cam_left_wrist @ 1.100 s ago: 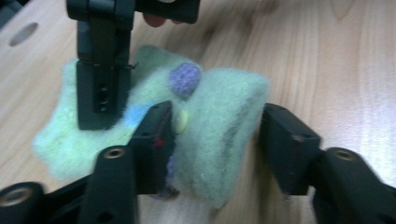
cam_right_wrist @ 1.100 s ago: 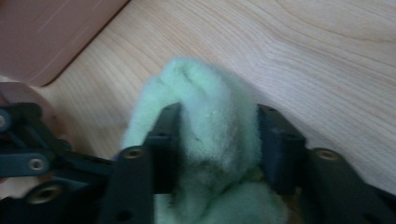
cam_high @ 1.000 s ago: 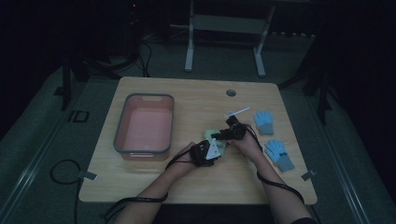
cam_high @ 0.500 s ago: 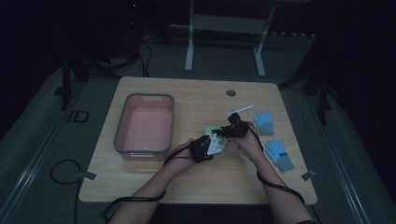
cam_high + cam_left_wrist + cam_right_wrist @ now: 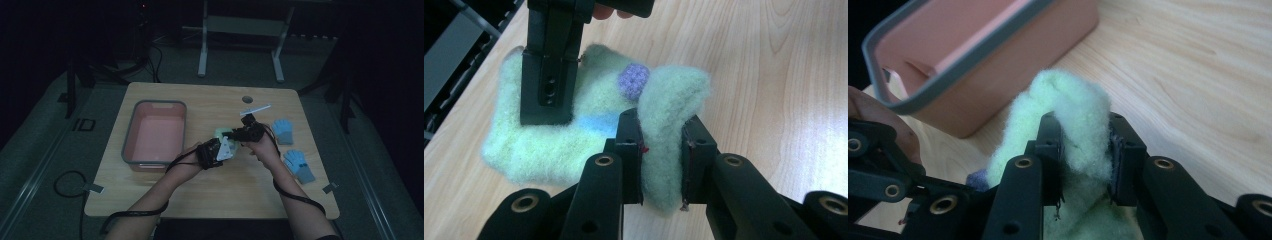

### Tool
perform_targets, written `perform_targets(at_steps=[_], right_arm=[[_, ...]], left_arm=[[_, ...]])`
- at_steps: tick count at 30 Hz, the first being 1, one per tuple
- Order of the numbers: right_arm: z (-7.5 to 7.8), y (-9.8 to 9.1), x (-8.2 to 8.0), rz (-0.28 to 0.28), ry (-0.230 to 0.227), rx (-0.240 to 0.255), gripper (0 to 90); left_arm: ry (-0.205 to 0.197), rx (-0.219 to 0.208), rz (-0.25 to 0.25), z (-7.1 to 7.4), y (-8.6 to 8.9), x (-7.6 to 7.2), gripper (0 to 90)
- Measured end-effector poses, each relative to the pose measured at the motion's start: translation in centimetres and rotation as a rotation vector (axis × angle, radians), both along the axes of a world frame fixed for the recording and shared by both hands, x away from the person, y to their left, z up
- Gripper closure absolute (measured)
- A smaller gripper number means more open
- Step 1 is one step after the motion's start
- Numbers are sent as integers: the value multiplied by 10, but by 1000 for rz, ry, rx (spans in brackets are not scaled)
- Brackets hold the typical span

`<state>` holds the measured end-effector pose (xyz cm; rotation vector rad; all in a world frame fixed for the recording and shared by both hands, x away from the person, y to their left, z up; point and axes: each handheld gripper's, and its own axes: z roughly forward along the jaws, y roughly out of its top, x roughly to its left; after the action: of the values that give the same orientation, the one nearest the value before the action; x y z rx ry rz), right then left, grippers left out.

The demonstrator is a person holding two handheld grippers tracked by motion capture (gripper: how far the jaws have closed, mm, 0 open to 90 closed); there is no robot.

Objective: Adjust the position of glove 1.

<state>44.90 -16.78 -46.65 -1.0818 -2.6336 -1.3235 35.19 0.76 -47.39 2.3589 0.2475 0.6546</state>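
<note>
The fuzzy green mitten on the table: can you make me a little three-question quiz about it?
1. True or false: both tools grip the green mitten.
2. What stands left of the left tool? A) pink bin B) blue gloves
3. What colour is the knitted patch on the mitten?

Key: 1 true: left tool and right tool each pinch a fold. 2 A. 3 purple.

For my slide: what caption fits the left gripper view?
Left hand-held gripper pinches a fuzzy green glove.
</note>
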Motion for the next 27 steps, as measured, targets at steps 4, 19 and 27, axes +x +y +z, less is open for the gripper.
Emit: perform_targets(at_steps=[4,19,27], right_arm=[[9,8,0,9,-9,6,718],[32,53,3,60,-39,-5,718],[41,78,7,104,-52,-6,718]], left_arm=[[-3,5,10,10,8,-1,748],[-8,22,57,26,43,-2,748],[-16,23,94,33,66,-5,748]])
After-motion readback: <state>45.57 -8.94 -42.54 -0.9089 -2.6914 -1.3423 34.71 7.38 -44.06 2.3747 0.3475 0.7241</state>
